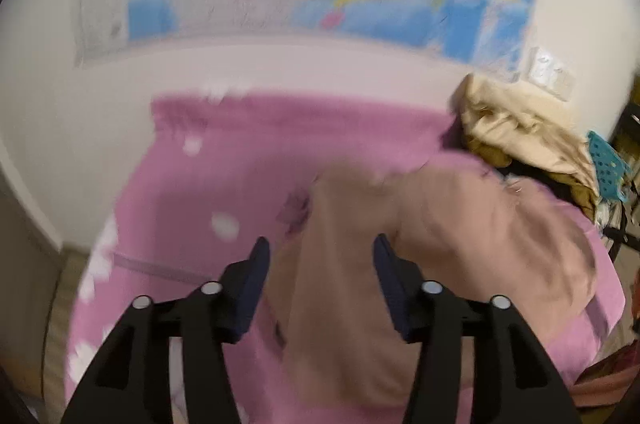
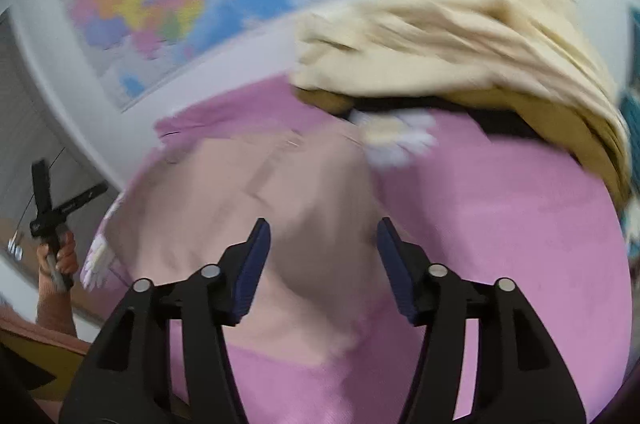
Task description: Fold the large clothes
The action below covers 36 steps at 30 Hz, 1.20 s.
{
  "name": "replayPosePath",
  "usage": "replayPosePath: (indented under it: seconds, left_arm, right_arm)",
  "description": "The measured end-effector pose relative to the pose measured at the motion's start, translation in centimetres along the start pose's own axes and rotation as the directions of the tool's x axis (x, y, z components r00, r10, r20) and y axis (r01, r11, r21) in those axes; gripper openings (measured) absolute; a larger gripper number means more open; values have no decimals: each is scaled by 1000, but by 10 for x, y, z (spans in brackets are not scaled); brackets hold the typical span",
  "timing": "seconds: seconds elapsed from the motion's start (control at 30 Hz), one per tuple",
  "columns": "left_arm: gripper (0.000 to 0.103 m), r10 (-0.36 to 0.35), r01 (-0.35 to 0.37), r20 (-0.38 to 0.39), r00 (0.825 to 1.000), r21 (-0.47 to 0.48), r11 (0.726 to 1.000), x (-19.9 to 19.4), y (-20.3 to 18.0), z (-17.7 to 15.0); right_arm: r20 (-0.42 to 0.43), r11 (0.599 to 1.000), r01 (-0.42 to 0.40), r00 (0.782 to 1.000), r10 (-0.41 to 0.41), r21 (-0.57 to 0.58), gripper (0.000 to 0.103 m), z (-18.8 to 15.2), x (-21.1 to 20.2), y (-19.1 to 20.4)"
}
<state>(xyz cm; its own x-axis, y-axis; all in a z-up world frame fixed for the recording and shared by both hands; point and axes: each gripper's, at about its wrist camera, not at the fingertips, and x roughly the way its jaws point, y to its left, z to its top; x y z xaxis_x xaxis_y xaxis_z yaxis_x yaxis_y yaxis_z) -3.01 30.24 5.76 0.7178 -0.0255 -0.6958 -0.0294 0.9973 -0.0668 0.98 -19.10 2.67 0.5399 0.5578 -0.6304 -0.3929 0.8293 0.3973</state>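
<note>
We judge the beige garment (image 1: 400, 244) soft, light and limp on the pink bedspread (image 1: 192, 192); it wants gripping at opposite edges. Left gripper (image 1: 320, 256) and right gripper (image 2: 323, 238) both hang above it, jaws apart, holding nothing.

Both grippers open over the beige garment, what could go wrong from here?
1. The beige garment lies rumpled on the pink bedspread; a blind regrasp may catch the spread too.
2. The cream clothes pile sits close behind; a wide fold could drag it.
3. Left gripper and right gripper hold nothing, so fold edges may slump.
</note>
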Motion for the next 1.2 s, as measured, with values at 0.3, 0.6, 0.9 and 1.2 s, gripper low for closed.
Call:
replayPosePath:
  seconds: [0.3, 0.6, 0.9, 1.2]
  left_arm:
    - [60, -206, 261, -298, 932, 159, 952, 99, -98, -3]
    - [2, -152, 173, -246, 957, 63, 983, 133, -93, 21]
    - [4, -105, 114, -242, 965, 25, 993, 166, -76, 31]
    - [41, -92, 101, -109, 990, 74, 992, 106, -69, 25]
  right_arm:
    - [-191, 981, -23, 981, -14, -190, 52, 27, 128, 60]
    - [-51, 992, 3, 999, -10, -128, 2, 51, 122, 48]
    - [-160, 997, 44, 986, -54, -66, 10, 44, 167, 21]
    - [-52, 993, -54, 997, 48, -107, 38, 47, 116, 44]
